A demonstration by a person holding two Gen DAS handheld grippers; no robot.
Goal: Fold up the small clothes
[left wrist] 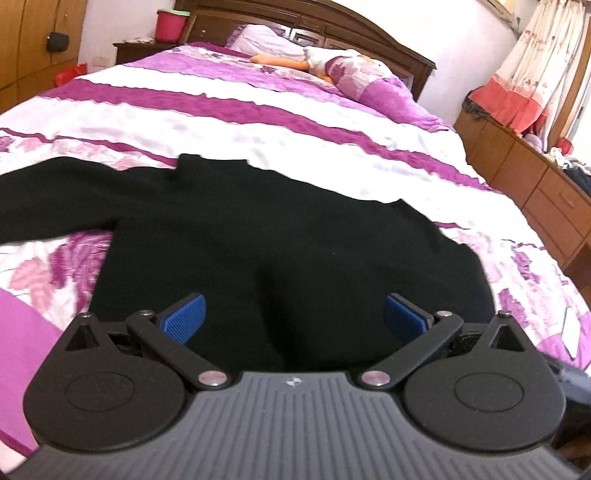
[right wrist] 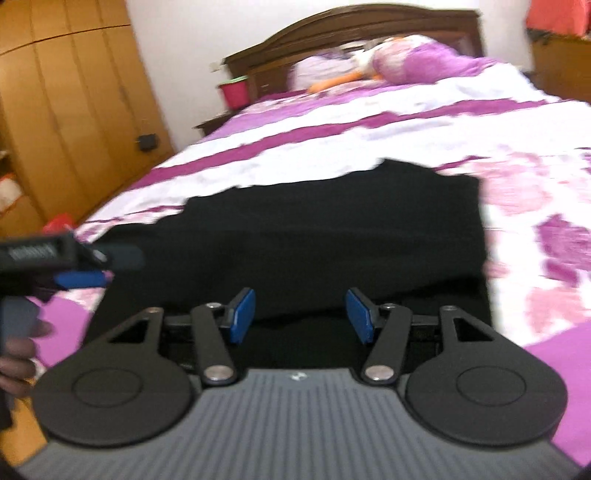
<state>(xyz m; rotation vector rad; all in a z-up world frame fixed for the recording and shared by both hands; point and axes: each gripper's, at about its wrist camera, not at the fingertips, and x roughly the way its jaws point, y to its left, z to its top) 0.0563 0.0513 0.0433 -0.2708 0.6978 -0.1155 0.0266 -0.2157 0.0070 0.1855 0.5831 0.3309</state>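
No readable writing is showing anywhere. The black sweater point(left wrist: 258, 236) is lying flat on the bed point(left wrist: 258, 122) directly ahead of both tongs, one sleeve stretching leftward. The left tongs point(left wrist: 293, 317) are hovering released above its near hem; the right tongs point(right wrist: 300, 314) are likewise released. Open bedspread is extending beyond the sweater's far edge. The right view is blurring, and dark folds are hard to distinguish.

garment point(left wrist: 236, 251): plain black | bedspread point(left wrist: 258, 122): white, magenta stripes, pink-purple flowers | gripper pads point(left wrist: 184, 317): blue | far-left bucket point(left wrist: 171, 24): red, green rim | headboard point(left wrist: 369, 33): dark brown
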